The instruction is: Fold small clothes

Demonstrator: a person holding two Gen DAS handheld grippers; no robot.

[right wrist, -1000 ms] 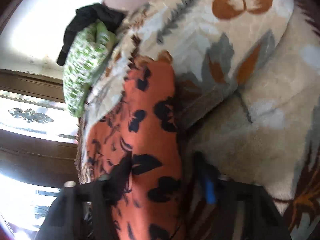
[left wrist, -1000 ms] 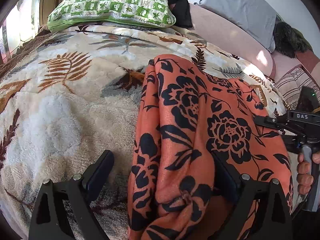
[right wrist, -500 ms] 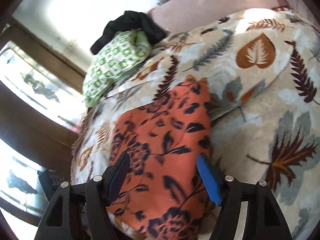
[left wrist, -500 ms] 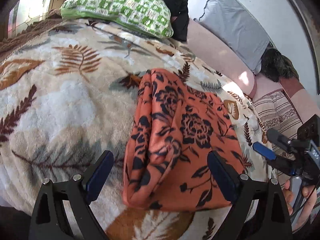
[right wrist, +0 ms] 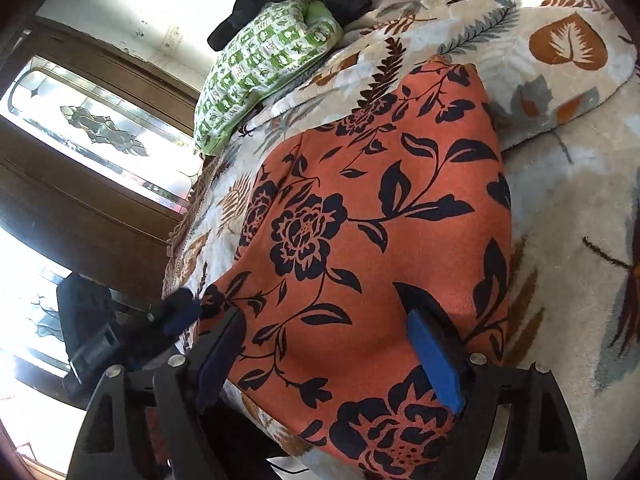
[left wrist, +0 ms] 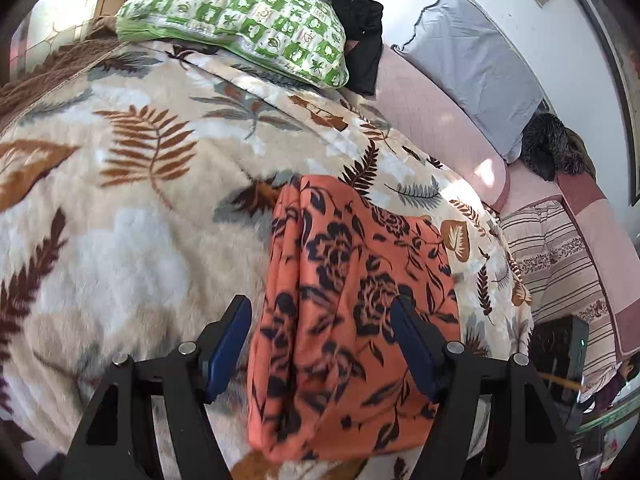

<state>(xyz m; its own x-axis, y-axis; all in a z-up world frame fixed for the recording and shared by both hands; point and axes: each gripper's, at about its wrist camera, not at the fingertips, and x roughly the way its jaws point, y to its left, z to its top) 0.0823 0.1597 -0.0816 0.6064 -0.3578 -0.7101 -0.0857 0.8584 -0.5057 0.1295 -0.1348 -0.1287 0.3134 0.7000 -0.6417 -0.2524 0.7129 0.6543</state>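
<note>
An orange garment with a black flower print [left wrist: 352, 312] lies folded into a compact rectangle on the leaf-patterned blanket [left wrist: 132, 208]. It also shows in the right wrist view [right wrist: 360, 240]. My left gripper [left wrist: 320, 344] is open and empty, held above the garment's near end with its jaws spread to either side. My right gripper [right wrist: 324, 344] is open and empty, just above the garment's near edge. The left gripper's tip shows at the left of the right wrist view [right wrist: 176, 312].
A green checked pillow [left wrist: 240, 16] and a black cloth [left wrist: 344, 0] lie at the head of the bed. A grey pillow [left wrist: 476, 64] leans on the pink headboard [left wrist: 424, 108]. A striped cover [left wrist: 560, 264] lies at right. Wooden windows [right wrist: 92, 132] stand beside the bed.
Both grippers have let go of the garment and pulled back. The garment, earlier draped close under the jaws, now lies flat and folded on the blanket.
</note>
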